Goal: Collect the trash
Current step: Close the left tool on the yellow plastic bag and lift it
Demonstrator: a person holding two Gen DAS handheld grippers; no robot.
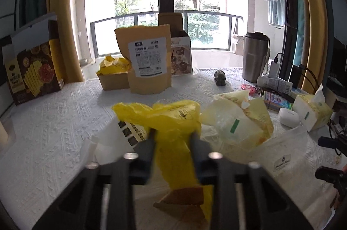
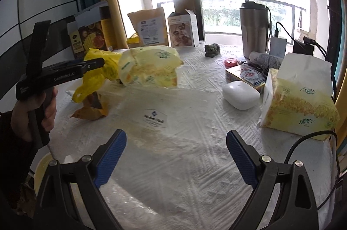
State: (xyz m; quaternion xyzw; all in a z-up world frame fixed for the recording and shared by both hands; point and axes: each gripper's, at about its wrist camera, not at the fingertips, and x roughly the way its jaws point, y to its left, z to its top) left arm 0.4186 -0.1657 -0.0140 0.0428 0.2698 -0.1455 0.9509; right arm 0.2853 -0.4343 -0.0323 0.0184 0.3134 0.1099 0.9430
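On white textured tablecloth (image 2: 195,165): left gripper (image 1: 173,134) clenched on crumpled yellow plastic bag (image 1: 164,115), bag lifted off cloth. Right gripper (image 2: 175,143) jaws spread wide, nothing between, above flat clear plastic pouch (image 2: 156,117).

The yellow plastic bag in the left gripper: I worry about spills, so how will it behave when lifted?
The yellow plastic bag looks thin and crumpled, so probably floppy and light. It sags below the left gripper, so it may swing. A brown paper piece hangs under it and might drop.
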